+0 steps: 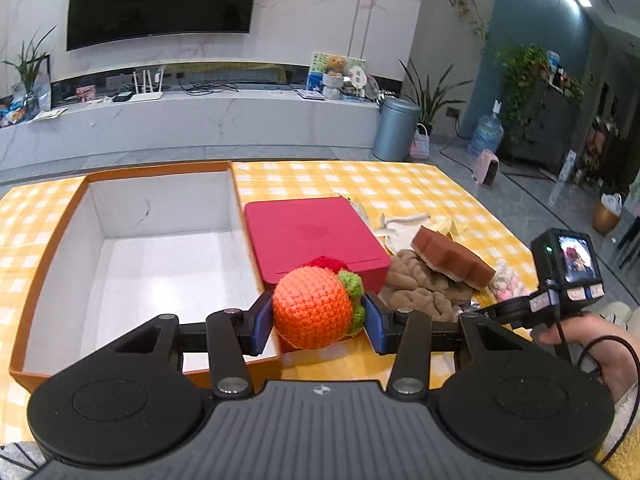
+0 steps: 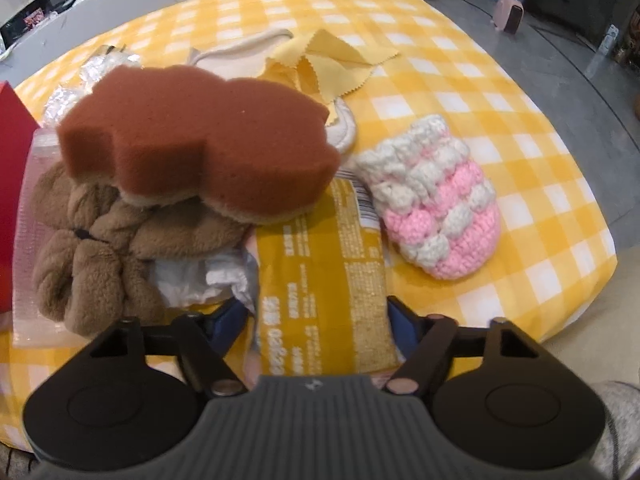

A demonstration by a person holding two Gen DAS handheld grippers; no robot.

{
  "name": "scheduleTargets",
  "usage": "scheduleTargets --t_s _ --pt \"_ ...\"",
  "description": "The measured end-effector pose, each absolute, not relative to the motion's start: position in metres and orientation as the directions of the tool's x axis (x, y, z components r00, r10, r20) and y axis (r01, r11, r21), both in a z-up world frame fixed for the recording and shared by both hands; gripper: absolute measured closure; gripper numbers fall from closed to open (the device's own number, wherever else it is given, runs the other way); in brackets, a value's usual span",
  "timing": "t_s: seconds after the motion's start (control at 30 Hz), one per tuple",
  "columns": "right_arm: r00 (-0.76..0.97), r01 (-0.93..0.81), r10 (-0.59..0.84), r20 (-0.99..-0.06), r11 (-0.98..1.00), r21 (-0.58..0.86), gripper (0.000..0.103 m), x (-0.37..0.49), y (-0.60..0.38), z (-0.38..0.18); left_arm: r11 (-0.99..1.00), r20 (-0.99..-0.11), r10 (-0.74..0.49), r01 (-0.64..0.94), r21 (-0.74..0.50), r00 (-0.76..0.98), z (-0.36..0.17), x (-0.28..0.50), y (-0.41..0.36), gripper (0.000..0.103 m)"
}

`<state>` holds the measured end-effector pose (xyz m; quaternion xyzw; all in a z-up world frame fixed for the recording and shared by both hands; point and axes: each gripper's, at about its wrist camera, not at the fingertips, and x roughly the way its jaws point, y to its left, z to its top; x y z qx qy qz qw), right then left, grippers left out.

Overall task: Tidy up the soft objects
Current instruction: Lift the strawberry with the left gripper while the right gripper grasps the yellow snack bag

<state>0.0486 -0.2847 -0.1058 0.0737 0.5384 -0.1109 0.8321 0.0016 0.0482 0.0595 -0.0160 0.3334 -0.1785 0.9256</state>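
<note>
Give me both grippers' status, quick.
Left gripper: shut on the orange crocheted ball.
Right gripper: fingers either side of the yellow plastic-wrapped packet; whether they press it cannot be told.

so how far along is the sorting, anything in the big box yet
Nothing is done: the orange-edged box is empty. In hand: the left tongs grip the orange crochet ball; the right tongs straddle a yellow packet. Left: brown sponge, brown plush, pink-white crochet pouch, cloths.
</note>
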Motion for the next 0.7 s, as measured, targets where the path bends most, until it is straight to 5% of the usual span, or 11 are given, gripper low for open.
scheduleTargets --t_s 0.47,0.7 --pt "0.405 0.186 0.181 -0.896 0.944 0.274 0.042 0.010 -0.282 -0.091 0.942 -0.618 -0.328 0.297 -0.156 0.715 0.050 0.003 0.053 0.050" --pt "0.388 0.199 0.152 -0.909 0.949 0.243 0.035 0.026 -0.279 -0.100 0.944 -0.625 -0.320 0.292 -0.152 0.712 0.047 0.006 0.052 0.050"
